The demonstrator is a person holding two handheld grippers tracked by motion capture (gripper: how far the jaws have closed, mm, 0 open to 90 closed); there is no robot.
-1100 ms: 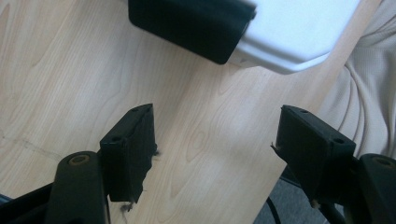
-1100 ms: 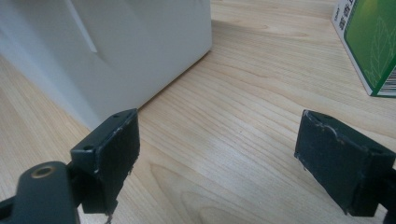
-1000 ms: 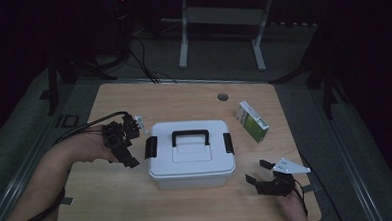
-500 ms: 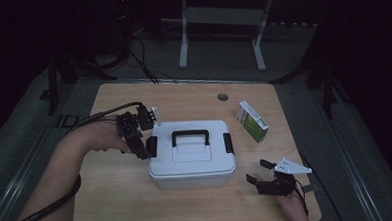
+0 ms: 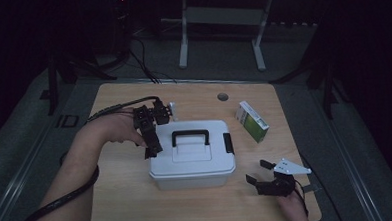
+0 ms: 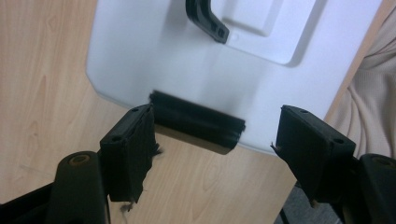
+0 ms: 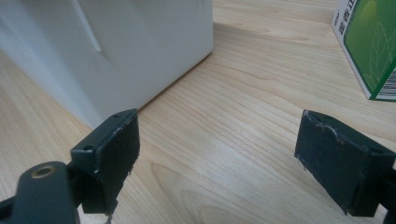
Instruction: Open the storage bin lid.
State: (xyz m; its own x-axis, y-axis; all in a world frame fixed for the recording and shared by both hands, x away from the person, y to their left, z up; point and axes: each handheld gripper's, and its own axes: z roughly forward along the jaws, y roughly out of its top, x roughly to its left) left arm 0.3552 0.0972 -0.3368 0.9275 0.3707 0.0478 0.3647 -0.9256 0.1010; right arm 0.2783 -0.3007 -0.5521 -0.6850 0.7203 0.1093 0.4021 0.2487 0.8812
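A white lidded box (image 5: 191, 158) with a black handle (image 5: 190, 137) stands mid-table. My left gripper (image 5: 153, 148) hangs over the box's left end, pointing down. In the left gripper view its jaws stand open astride the black side latch (image 6: 196, 123), with a clear gap at the right pad (image 6: 306, 140). Near the front right corner my right gripper (image 5: 263, 173) rests low on the table, open, with only bare wood between its jaws (image 7: 219, 126). It faces the box's side wall (image 7: 116, 46) and the green carton (image 7: 369, 42).
The green and white carton (image 5: 252, 121) lies right of the box, toward the back. A second black latch (image 5: 228, 143) sits on the box's right end. A round hole (image 5: 223, 96) marks the wooden table (image 5: 123, 204) near its far edge. A cable trails from my left hand.
My left gripper has travelled right and slightly up, from the table's left side to the box's left latch. The right gripper has stayed put.
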